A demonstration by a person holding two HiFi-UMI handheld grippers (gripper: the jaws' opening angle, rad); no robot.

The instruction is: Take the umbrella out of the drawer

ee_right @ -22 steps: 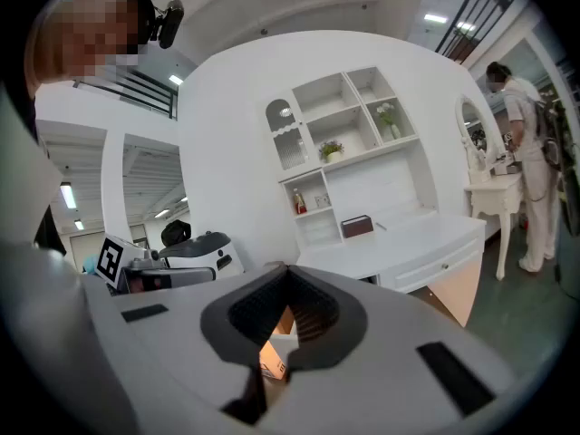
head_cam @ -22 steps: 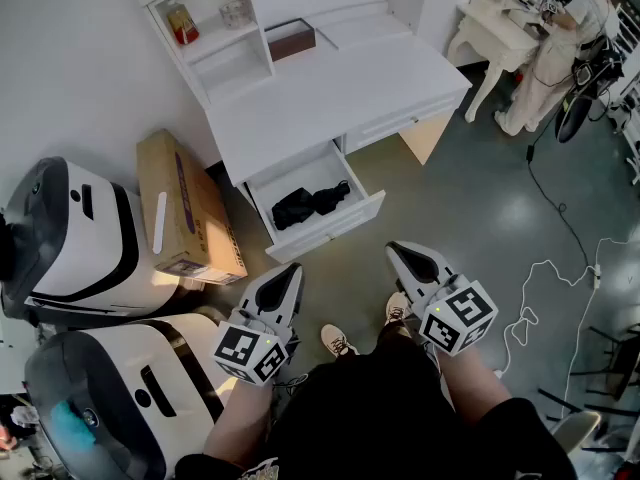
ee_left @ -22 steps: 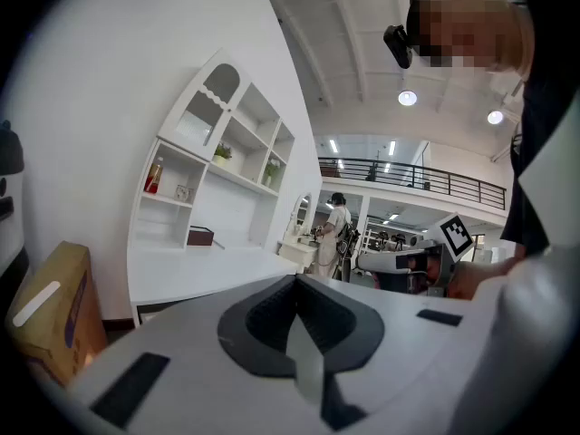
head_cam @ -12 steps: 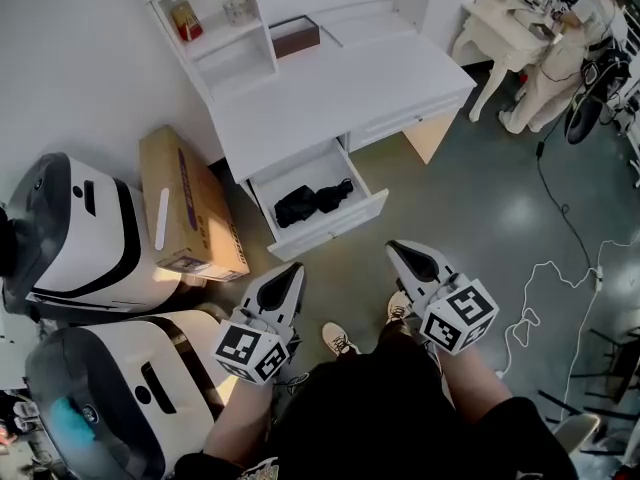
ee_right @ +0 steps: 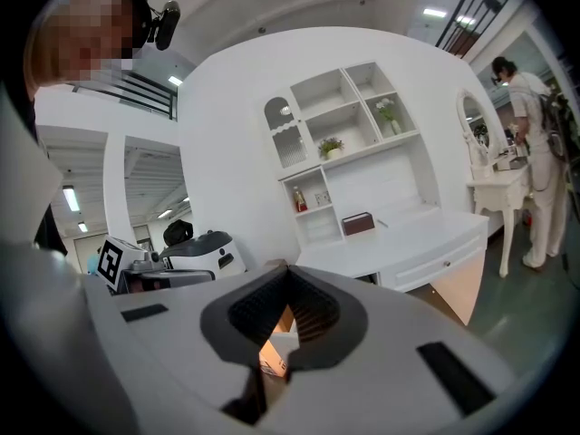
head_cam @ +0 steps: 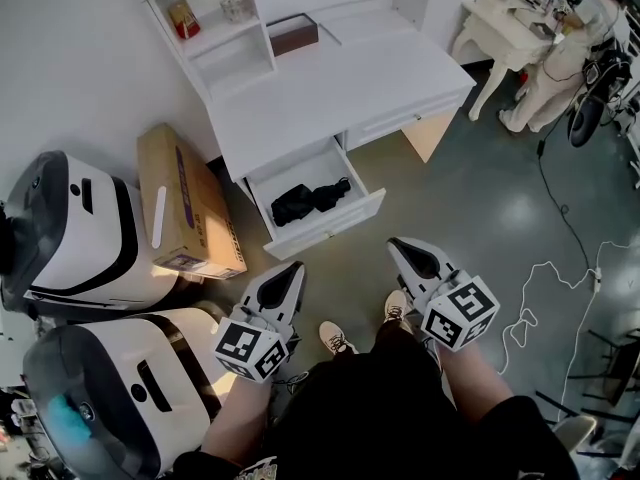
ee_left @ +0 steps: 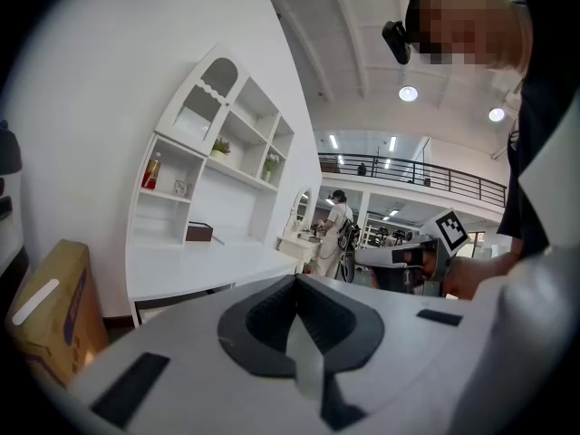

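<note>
A black folding umbrella of soft, crumpled fabric lies bunched in the open white drawer, a shallow rectangular tray pulled out from under the smooth white bench. The umbrella lies slantwise across the drawer floor, and neither gripper touches it.

Both grippers are held low in front of the person, well short of the drawer. The left gripper is a pale grey wedge with dark ribbed pads and a cube of black-and-white square markers at its rear. Its jaws are pressed together at the tip, with nothing between them. The right gripper has the same build. Its jaws also meet at the tip and hold nothing.

Left of the drawer, a long tan cardboard box with a purple stripe rests on the floor. Beside it stand two rounded, glossy white machines with black trim. At the back of the bench, a small dark brown rectangular box sits next to white open shelving. The grey floor has a dull sheen.
</note>
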